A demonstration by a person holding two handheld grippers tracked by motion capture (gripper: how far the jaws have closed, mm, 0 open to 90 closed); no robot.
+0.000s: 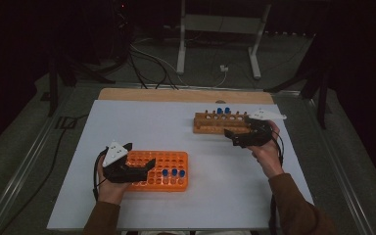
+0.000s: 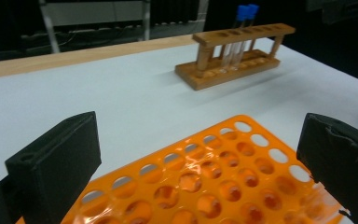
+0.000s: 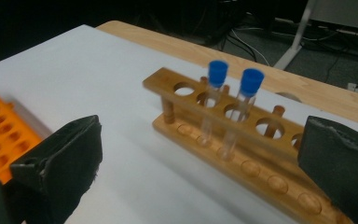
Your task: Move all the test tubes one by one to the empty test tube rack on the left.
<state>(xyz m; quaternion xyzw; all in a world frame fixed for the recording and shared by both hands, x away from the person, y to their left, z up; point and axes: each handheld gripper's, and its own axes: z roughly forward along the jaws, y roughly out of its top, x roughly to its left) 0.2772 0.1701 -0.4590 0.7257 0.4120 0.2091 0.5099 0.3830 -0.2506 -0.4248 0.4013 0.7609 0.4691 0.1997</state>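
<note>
On the white tabletop (image 1: 142,127) you have two racks. At your near left lies the orange rack (image 1: 169,169), a flat grid of holes; three blue-capped tubes (image 1: 174,173) already stand in its near right part, and the remaining holes look empty. At your far right stands the wooden rack (image 1: 215,122), where two blue-capped tubes (image 3: 233,100) remain upright in adjacent holes. Judged from this layout, the transfer of tubes from wood to orange is past the halfway mark: three done, two left.

Your left gripper (image 1: 144,169) hovers over the orange rack's left part with its jaws spread wide and nothing between them. Your right gripper (image 1: 232,136) sits just beside the wooden rack's right end, jaws likewise spread and empty, aimed toward the two remaining tubes.
</note>
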